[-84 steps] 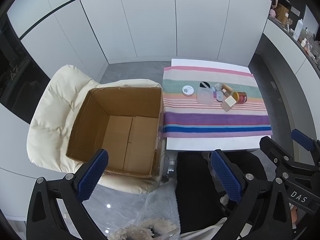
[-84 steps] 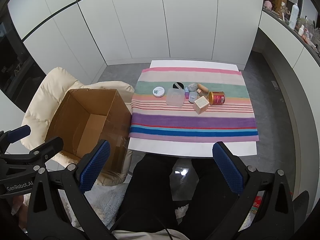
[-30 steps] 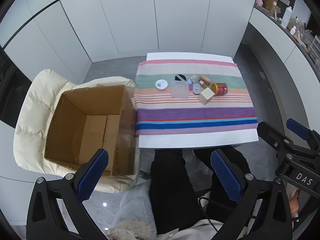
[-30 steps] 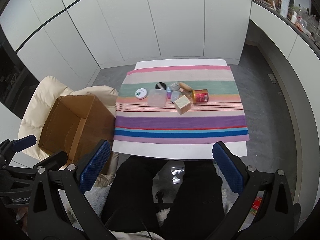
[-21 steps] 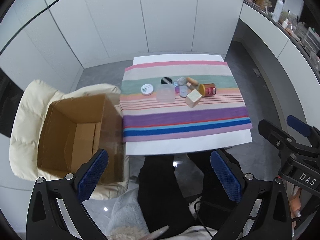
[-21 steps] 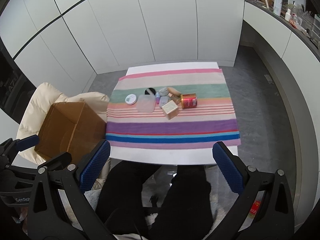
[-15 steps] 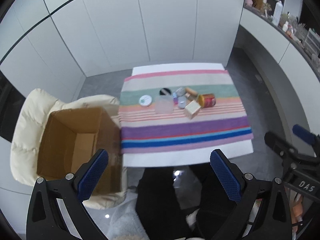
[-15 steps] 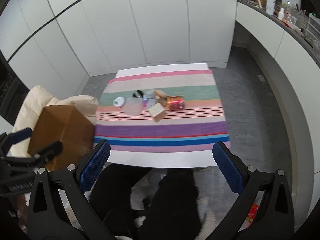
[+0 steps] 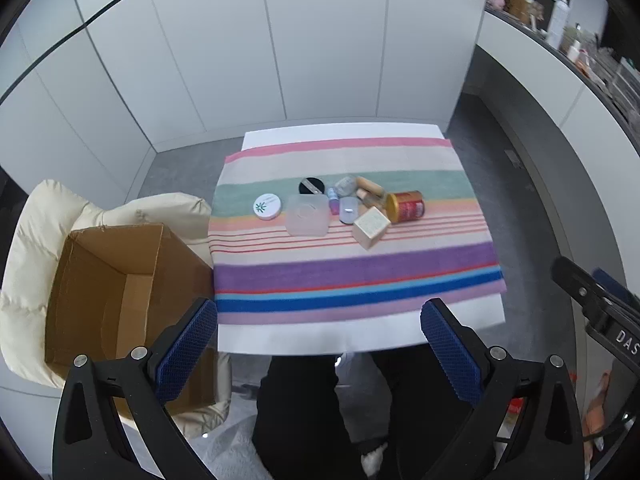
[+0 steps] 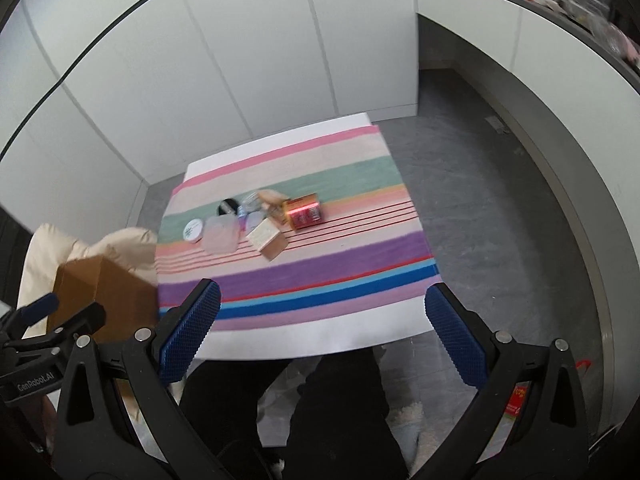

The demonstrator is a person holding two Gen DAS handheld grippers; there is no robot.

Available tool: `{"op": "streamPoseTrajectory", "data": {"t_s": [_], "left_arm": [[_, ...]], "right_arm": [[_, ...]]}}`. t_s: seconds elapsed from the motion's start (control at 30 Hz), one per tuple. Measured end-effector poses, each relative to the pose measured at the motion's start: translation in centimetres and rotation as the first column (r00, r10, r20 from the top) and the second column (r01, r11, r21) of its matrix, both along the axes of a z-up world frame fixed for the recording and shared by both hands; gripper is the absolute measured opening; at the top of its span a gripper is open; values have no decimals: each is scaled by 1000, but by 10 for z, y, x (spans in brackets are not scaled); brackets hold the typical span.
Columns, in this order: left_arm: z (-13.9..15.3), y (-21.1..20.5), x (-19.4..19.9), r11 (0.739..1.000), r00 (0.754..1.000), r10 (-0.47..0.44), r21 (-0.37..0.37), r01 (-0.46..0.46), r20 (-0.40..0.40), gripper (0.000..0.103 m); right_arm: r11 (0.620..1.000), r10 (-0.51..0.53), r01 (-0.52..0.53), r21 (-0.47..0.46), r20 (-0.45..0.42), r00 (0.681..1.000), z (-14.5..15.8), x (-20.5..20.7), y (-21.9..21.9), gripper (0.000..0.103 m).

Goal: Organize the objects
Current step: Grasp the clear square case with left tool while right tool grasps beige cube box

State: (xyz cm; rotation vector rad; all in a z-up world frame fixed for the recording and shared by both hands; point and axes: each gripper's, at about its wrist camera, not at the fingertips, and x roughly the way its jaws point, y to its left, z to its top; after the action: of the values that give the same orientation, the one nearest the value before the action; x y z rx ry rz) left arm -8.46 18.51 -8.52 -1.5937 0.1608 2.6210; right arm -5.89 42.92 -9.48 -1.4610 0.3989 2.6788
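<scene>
A: Both views have swung right since the earlier frames — cardboard box [image 9: 120, 296] now at the left edge, table [image 9: 360, 340] centred.

B: Grippers?

A: Left gripper [image 9: 320, 344] and right gripper [image 10: 322, 334] both spread wide, holding nothing, hovering off the near table edge.

B: Items?

A: Clustered mid-cloth (striped cloth [image 9: 352, 272]): white round tin [image 9: 267, 206], clear lid [image 9: 308, 220], wooden cube [image 9: 371, 227], red can [image 9: 406, 207] on its side. Near stripes bare — open room there. Box sits on a cream chair [image 9: 36, 240], just beside the table's left edge.
</scene>
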Motion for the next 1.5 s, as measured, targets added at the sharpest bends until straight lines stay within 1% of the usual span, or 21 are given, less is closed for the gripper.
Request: {"op": "streamPoseTrajectory", "data": {"t_s": [0.1,0.17,0.23,0.3,0.37,0.43,0.47,0.57,0.6,0.67,0.73,0.83,0.97,1.1,1.17,1.27,1.33,1.4,1.43,1.47,1.5], "left_arm": [[-14,-1,-12,1000,999,17,-25,-17,-28,102],[-26,0,-21,1000,1000,7,-27,-7,-25,102],[-40,-3,-31,1000,1000,11,-19,-11,-6,102],[-57,-9,-44,999,1000,18,40,-19,21,102],[-74,-17,-55,993,999,11,113,-17,52,102],[-88,-18,-63,990,998,1,144,-10,61,102],[-99,-20,-69,989,998,1,148,-10,63,102],[-122,-22,-82,992,998,0,125,-8,63,102],[-135,-22,-89,993,997,-3,120,-6,72,102],[-150,-25,-98,991,996,-7,131,-4,84,102],[-170,-29,-110,989,995,-12,150,-4,100,102],[-189,-34,-127,985,994,-19,171,1,106,102],[-213,-38,-149,979,994,-32,202,11,104,102],[-241,-39,-173,978,990,-41,209,13,132,102],[-252,-39,-182,978,989,-47,209,18,138,102],[-264,-42,-193,979,991,-45,202,18,127,102],[-271,-47,-200,974,990,-45,225,14,134,102],[-278,-48,-205,968,988,-54,249,16,146,102],[-281,-47,-207,967,987,-59,255,18,151,102],[-283,-45,-208,966,986,-64,256,23,154,102],[-284,-44,-209,966,986,-68,256,27,154,102]], "right_arm": [[999,-19,19,34,-3,1000,-12,-7,2,103],[997,-25,27,68,-17,1000,-20,-13,4,103],[996,-10,14,92,-44,999,-28,-19,4,103],[993,7,-1,114,-57,998,-40,-28,1,103],[988,-8,23,155,-99,995,-49,-35,-1,103],[987,-18,42,158,-145,989,-59,-43,-1,103],[989,-13,35,142,-148,989,-64,-48,-2,103],[996,21,-10,86,-126,992,-89,-71,-7,103],[997,37,-28,78,-112,993,-99,-79,-9,103],[994,96,-89,65,-108,989,-120,-94,-20,103],[988,145,-138,67,-103,984,-139,-107,-31,103],[974,218,-212,74,-90,972,-169,-123,-52,103],[953,298,-292,87,-75,952,-200,-144,-77,103],[930,363,-355,97,-82,928,-217,-159,-96,103],[912,401,-389,129,-91,911,-225,-165,-108,103],[882,459,-438,172,-105,882,-239,-176,-123,103],[864,489,-465,195,-100,867,-247,-184,-134,103],[846,506,-474,243,-88,858,-255,-190,-145,100],[840,509,-475,264,-80,857,-260,-193,-148,93],[838,508,-476,268,-64,859,-266,-197,-150,79],[840,507,-479,256,-50,861,-270,-200,-150,70]]}}
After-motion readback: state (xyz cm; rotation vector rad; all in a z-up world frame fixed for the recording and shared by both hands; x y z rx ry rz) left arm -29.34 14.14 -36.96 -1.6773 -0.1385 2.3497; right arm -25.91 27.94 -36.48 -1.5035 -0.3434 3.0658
